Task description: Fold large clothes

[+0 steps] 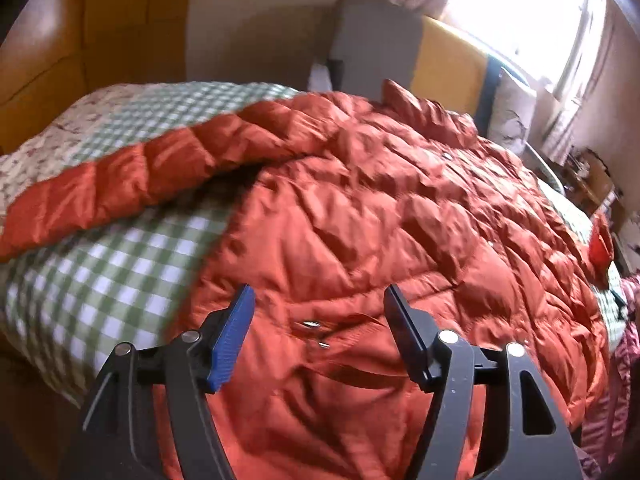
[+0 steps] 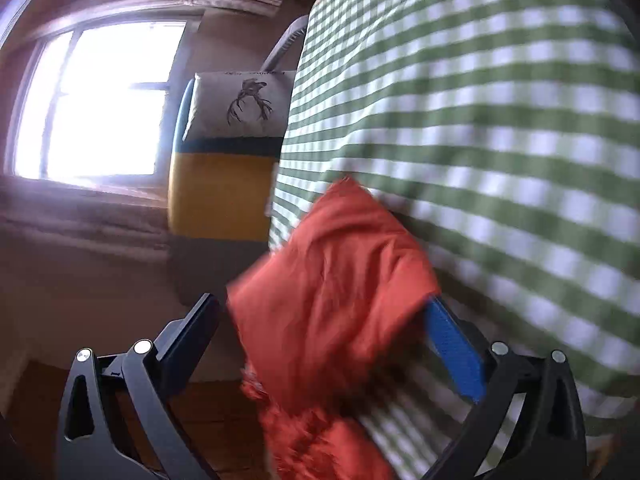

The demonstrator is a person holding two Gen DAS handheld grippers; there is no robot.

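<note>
A large orange-red quilted jacket (image 1: pixel 380 208) lies spread on a bed with a green-and-white checked cover (image 1: pixel 100 280). One sleeve (image 1: pixel 120 184) stretches out to the left across the cover. My left gripper (image 1: pixel 319 294) hovers open just above the jacket's near part, by its metal snaps, holding nothing. In the right wrist view, a corner of the orange jacket (image 2: pixel 332 280) hangs between the wide-apart fingers of my right gripper (image 2: pixel 322 302) and rests against the blue pad (image 2: pixel 452 344). The jaws are not closed on it. The checked cover (image 2: pixel 480 120) fills the right side.
A yellow headboard (image 1: pixel 448 64) and a pillow with a deer print (image 2: pixel 240 104) stand at the bed's far end under a bright window (image 2: pixel 100 100). A wooden wardrobe (image 1: pixel 80 40) is at the left. Pink striped cloth (image 1: pixel 624 340) lies at the right edge.
</note>
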